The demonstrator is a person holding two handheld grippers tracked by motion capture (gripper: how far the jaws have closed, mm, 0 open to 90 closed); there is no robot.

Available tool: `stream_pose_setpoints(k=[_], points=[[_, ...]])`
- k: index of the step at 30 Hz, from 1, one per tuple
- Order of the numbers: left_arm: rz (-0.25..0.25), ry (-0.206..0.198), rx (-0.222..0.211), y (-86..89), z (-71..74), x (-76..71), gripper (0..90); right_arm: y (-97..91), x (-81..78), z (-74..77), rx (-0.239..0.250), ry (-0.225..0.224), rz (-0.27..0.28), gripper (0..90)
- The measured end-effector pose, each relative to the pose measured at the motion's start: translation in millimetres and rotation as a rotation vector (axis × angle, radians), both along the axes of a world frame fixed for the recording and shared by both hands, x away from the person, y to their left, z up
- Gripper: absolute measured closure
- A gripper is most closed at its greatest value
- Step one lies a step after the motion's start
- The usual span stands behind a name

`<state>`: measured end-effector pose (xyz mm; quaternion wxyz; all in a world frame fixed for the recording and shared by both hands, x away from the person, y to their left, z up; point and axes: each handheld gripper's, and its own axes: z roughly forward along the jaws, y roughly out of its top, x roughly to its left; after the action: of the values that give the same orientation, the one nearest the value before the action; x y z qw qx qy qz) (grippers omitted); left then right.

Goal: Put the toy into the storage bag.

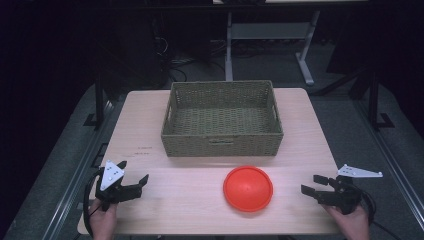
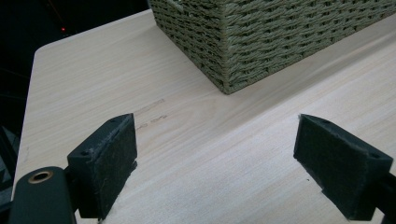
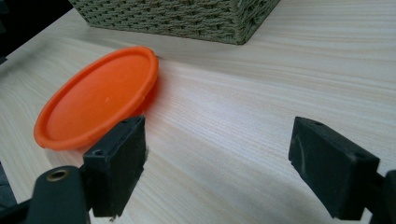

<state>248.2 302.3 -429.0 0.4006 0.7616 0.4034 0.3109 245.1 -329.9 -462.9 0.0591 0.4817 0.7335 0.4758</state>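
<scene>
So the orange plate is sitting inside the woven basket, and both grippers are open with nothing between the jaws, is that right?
Not quite. The orange plate is not inside the woven basket; it lies on the table in front of the basket, as the high view shows. The rest holds: the left gripper and right gripper are open with nothing between the jaws.

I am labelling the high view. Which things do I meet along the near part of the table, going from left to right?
Left gripper → orange plate → right gripper. The wicker basket stands farther back, behind this row.
</scene>
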Motion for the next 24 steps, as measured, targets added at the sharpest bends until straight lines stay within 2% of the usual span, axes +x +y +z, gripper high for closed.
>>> stream_pose_setpoints(k=[6, 10, 24], points=[[-0.011, -0.002, -0.005, -2.1, -0.5, 1.0, 12.8, 3.4, 0.5, -1.1, -0.008, 0.006, 0.013, 18.6], [-0.018, -0.001, -0.004, -3.1, -0.7, 0.7, 12.8, 10.4, -0.4, 1.5, -0.022, -0.008, 0.035, 18.6], [-0.003, -0.004, -0.012, -0.9, 0.0, -0.5, 12.8, 28.3, 3.8, 7.5, -0.033, -0.003, 0.088, 19.0]])
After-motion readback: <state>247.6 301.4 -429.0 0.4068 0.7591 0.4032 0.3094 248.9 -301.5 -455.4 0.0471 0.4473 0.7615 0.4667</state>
